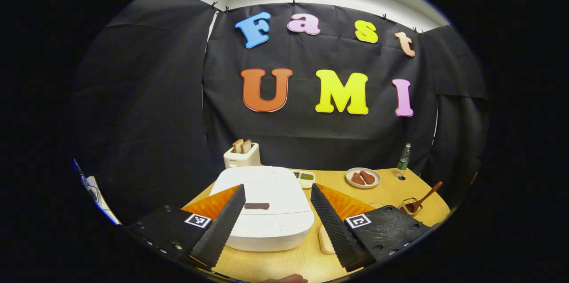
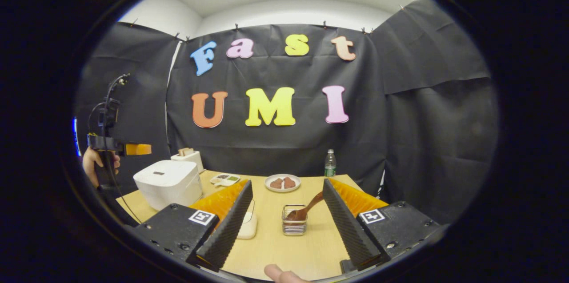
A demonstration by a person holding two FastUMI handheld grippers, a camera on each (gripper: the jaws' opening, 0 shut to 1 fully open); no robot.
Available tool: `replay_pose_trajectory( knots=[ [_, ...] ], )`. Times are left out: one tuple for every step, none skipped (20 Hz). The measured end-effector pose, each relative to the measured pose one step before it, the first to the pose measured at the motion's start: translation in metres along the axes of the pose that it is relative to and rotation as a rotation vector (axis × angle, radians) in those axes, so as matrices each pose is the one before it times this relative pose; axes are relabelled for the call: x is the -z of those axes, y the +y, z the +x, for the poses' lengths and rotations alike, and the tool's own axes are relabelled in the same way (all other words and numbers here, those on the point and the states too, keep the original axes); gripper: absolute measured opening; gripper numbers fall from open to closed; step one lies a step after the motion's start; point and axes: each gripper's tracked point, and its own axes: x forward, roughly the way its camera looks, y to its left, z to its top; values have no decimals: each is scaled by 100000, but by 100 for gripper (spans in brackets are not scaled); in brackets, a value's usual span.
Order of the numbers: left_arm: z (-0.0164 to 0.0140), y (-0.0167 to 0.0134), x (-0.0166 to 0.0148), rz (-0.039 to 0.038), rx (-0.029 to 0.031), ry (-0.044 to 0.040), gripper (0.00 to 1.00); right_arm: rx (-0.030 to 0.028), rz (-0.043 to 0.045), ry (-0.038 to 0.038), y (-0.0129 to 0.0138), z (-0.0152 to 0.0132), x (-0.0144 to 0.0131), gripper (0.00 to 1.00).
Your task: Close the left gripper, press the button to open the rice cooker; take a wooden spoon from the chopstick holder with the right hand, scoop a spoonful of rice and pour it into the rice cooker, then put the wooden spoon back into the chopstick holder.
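Nearest you, the left gripper [image 1: 278, 218] hangs with its fingers spread wide, framing the rice cooker [image 1: 262, 207] just ahead of them on the surface [image 1: 400, 189]. The lid is down, so you seem to be at the very first step: nothing pressed, nothing scooped. The dark button [image 1: 256, 206] sits on the lid's front, between your two fingers. The next move calls for you to bring those fingers together first, then lower the joined tips squarely onto that button; pressing with them apart would likely straddle it.

Your right gripper [image 2: 286, 212] is likewise spread and holds nothing. Straight ahead of it, between its fingers, stands the small wire chopstick holder [image 2: 294, 225] with the wooden spoon [image 2: 306, 209] leaning out toward the right. A pale container [image 2: 247, 225] sits just beside the holder, on its left; whether it holds the rice I cannot tell.
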Motion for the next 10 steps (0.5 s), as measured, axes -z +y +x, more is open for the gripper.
replay_pose_trajectory(
  knots=[
    [-1370,-791,-184,-1055,2135,-1119,95,177,-433,-419,55,-126,-201,99],
    [-1457,-606,-506,-638,1068,-2035,94,64,-250,-603,9,-161,-39,100],
    [-1277,-623,-92,836,1360,-1799,94,139,37,-662,28,-132,-274,99],
    [-1262,-293,-303,1821,484,-2985,94,159,79,-433,0,-62,-161,99],
    [-1315,-322,-570,1487,388,-2539,94,142,85,-441,32,-120,-140,99],
    [-1344,-303,-434,791,512,-2059,94,152,-128,-266,-44,-217,-67,100],
    [-1058,-623,-281,-228,625,-1533,94,404,478,-391,-27,-18,-180,100],
    [-1015,-1089,-65,-646,2018,-1210,94,-83,502,-237,38,21,-183,99],
    [-780,-1026,329,51,2653,501,94,142,304,-123,56,-40,-153,100],
    [-570,-378,297,858,375,-33,94,740,48,-362,-215,-63,-59,100]
  ],
)
